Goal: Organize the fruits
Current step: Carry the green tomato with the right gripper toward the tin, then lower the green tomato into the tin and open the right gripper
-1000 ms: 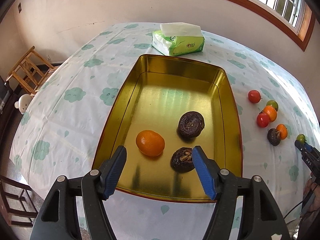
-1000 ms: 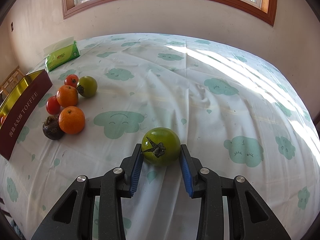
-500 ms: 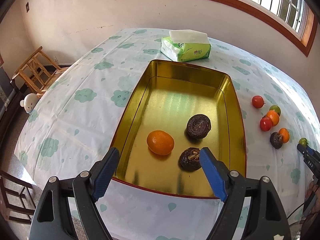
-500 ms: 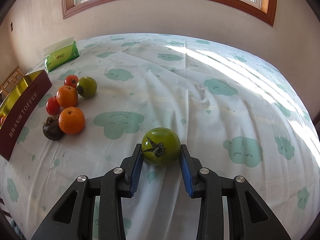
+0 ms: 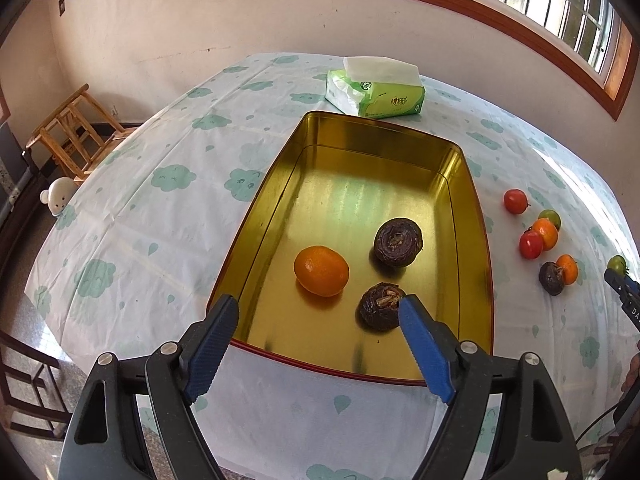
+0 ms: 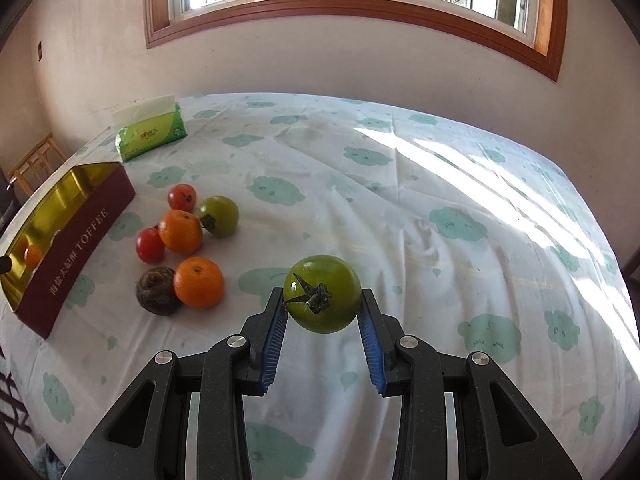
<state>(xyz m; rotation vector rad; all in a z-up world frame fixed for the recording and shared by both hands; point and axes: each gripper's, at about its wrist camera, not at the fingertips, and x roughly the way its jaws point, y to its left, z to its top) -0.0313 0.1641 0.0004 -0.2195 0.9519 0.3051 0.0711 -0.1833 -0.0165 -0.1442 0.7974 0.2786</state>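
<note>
Left wrist view: my left fingers hang spread over the near end of the gold tin, beside an orange. Right wrist view: my right fingers pinch a green tomato above the bench.

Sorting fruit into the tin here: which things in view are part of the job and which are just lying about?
Part of the job: green tomato in the right gripper; gold tin holding an orange and two dark fruits; loose fruit cluster on the cloth; open left gripper.

Lying about: tissue pack; wooden chair.
</note>
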